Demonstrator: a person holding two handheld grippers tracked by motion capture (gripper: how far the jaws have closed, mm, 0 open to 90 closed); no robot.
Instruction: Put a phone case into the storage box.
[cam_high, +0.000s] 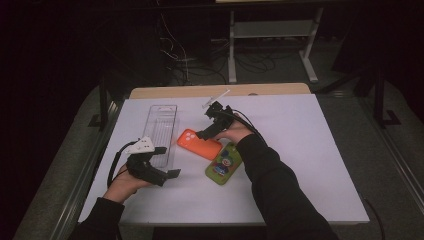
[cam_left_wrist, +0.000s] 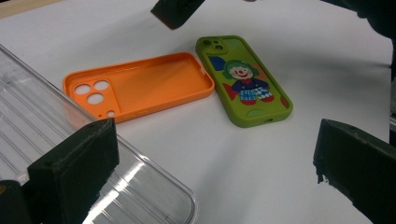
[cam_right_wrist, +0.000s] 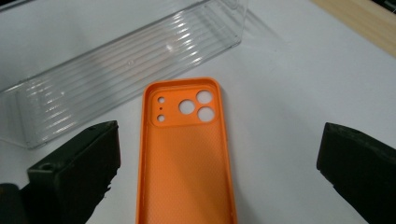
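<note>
Above the orange phone case (cam_right_wrist: 184, 154), my right hand-held gripper (cam_high: 210, 127) hovers, jaws wide, holding nothing; case lies inside-up on the white tabletop (cam_high: 300, 150), touching a green clown case (cam_high: 223, 163); clear tray (cam_high: 161, 131) just beside; my left hand-held gripper (cam_high: 167, 167) spread wide near the tray's end.

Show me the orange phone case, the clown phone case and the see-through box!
orange phone case (cam_right_wrist: 187, 158), right gripper view, inner floor.
clown phone case (cam_left_wrist: 245, 81), left gripper view, clown picture.
see-through box (cam_high: 162, 131), high view, ribbed bottom.
</note>
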